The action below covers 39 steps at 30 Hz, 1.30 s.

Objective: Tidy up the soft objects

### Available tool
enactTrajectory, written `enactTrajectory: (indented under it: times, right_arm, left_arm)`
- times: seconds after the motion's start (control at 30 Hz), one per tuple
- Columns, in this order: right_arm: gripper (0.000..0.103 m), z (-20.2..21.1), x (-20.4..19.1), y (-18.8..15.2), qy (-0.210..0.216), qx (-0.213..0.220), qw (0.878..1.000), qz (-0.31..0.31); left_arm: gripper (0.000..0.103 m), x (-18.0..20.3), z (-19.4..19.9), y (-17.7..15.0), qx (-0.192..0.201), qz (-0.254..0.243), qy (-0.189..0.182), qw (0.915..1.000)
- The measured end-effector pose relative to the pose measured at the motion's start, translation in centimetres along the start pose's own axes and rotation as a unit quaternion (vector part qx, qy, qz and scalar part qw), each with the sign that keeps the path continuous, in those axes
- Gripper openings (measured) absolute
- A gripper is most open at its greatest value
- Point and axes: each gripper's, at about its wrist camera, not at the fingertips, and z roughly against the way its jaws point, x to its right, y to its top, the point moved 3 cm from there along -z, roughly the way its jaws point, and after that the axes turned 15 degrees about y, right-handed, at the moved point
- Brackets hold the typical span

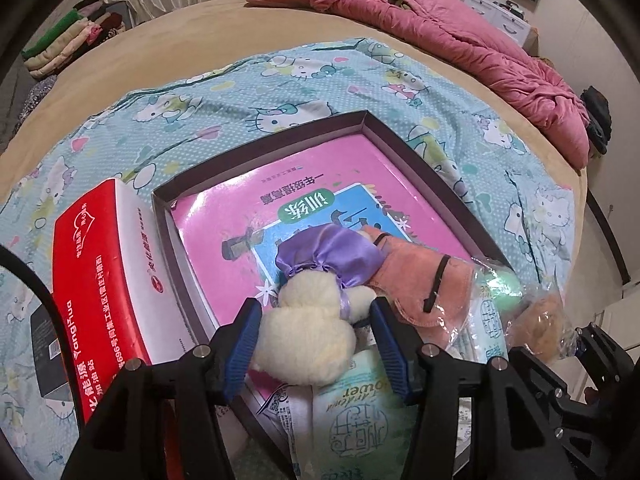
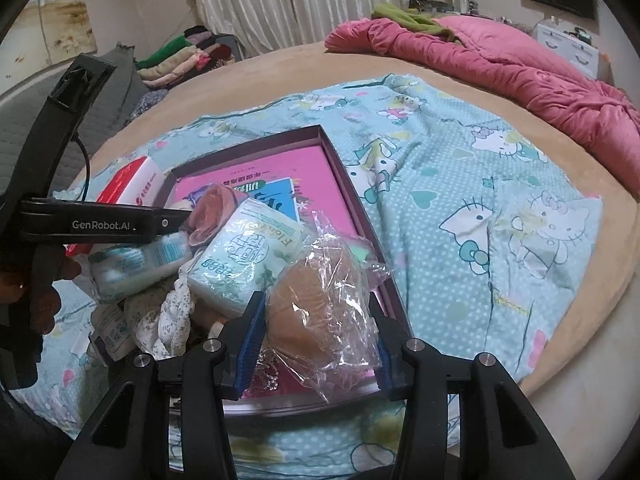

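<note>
While over box (image 1: 180,248), plush (image 1: 308,336) btwn L fingers (image 1: 244,344).

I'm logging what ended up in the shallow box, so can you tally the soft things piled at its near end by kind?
Plush toys: 2, a cream plush with a purple bow between the left gripper fingers, and a pink plush
Tissue packs: 2 clearly visible
Bagged brown item: 1, between the right gripper fingers
Floral cloth: 1
Total: 6
</note>
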Motion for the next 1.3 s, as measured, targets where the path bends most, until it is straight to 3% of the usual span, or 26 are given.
enactTrajectory:
  times: [0.63, 1.3]
  right_arm:
    - [0.051, 0.1, 1.0, -0.3, -0.008, -0.007, 1.0, -0.022]
    - [0.075, 0.8, 0.5, -0.1, -0.032, 0.006, 0.999, -0.014]
  left_arm:
    - [0.061, 0.5, 1.3, -0.9, 0.013, -0.016, 0.001, 0.9998]
    - [0.073, -0.4, 6.6, -1.4, 0.062, 0.002, -0.018, 0.9979]
